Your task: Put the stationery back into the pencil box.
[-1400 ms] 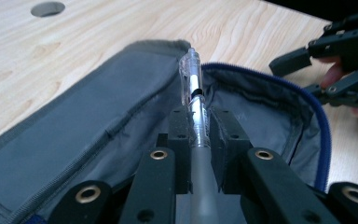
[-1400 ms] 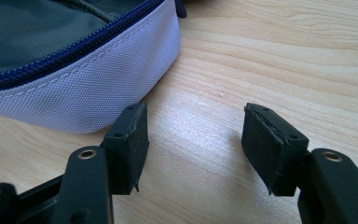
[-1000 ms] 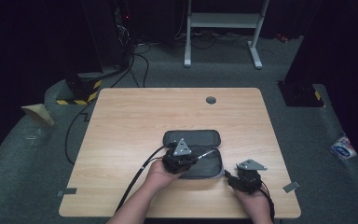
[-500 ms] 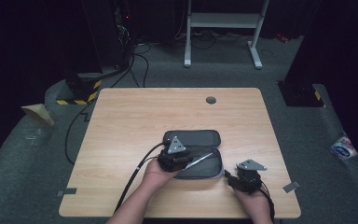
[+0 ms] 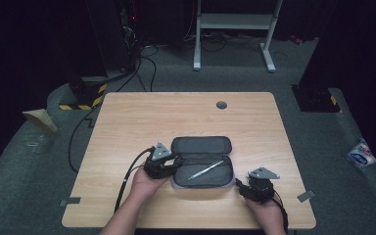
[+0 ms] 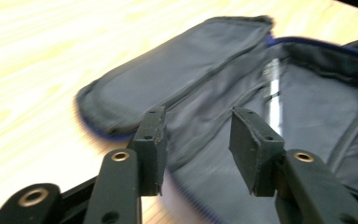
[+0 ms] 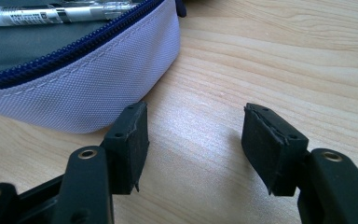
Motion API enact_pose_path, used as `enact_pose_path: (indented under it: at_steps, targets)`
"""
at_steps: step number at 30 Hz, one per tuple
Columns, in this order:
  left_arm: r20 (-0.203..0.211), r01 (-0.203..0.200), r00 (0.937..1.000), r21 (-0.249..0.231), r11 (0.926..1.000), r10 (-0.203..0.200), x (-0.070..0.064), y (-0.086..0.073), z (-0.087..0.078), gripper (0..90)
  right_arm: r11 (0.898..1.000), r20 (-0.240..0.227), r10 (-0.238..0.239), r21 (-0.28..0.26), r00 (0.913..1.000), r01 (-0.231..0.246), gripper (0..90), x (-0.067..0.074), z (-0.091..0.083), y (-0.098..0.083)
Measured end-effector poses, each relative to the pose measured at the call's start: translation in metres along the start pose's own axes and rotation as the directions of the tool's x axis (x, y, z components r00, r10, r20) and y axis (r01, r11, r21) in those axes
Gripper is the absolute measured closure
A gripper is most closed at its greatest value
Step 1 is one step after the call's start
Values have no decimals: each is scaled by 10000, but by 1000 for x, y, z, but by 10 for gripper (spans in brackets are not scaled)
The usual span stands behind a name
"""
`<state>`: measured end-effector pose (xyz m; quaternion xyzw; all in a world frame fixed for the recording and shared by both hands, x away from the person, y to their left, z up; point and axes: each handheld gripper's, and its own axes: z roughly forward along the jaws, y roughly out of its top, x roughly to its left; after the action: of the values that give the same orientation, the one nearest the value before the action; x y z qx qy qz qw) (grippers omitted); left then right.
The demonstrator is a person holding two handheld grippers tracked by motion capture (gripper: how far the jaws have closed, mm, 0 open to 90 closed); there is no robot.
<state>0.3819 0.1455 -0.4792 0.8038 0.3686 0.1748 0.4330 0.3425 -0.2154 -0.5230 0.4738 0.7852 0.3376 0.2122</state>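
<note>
In the high view, a wooden table (image 5: 127, 122) carries an open pencil case (image 5: 203, 160), dark grey inside, which lies near the person's edge of the table. Its lid is folded back toward the far side. A pen (image 5: 205, 170) rests slanted inside the lower half of the case. The left gripper (image 5: 172, 164) is at the left end of the case, and its jaws have just been opening. The right gripper (image 5: 254, 188) is on the table just beside the right lower corner of the case. On the floor at the right lies a white and blue packet (image 5: 361, 154); its writing is too small to read.

In the left gripper view, the left gripper (image 6: 196, 140) has its jaws partly apart with nothing between them. They stand over the near rim of the case (image 6: 177, 74), and behind them I see the grey lining and a blue zipper edge. The picture is a little blurred.

In the right gripper view, the right gripper (image 7: 193, 140) stands open and holds nothing; bare wood is between the pads. The left pad is just beside the light lilac outer wall of the case (image 7: 74, 88). At the top, the pen (image 7: 51, 14) lies in the case; it has a white barrel with small black print, which I cannot read.
</note>
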Motion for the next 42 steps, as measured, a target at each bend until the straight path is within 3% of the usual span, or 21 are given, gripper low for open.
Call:
enact_pose_path:
  at_steps: [11,16,20,25,32,35,37,42]
  targets:
    - [-769,624,9951,-36,9980,-625,32,-27,-26,489,10000,2,-35,-11,10000,35,407,0,0,0]
    - [-1274,1075,9861,23,9942,-1063,48,-40,-37,390,10000,6,-61,-16,10000,61,407,0,0,0]
    - [-1739,1169,9784,189,9930,-1118,58,-51,-45,348,10000,7,-56,-17,10000,56,407,0,0,0]
    - [-2181,1291,9692,551,9901,-1143,64,-64,-51,297,10000,11,-31,-7,10000,31,407,1,0,0]
    - [-2545,1714,9569,1065,9794,-1398,75,-87,-62,197,10000,30,1,-3,10000,-1,407,1,0,0]
    - [-2528,1801,9574,1458,9728,-1394,78,-98,-66,155,10000,39,31,3,10000,-31,407,1,0,0]
    - [-2695,1732,9535,1242,9770,-1348,77,-106,-71,116,10000,48,24,0,10000,-24,407,1,0,0]
    - [-2834,1815,9481,1092,9773,-1444,72,-109,-76,152,10000,111,84,14,9999,-84,407,2,0,0]
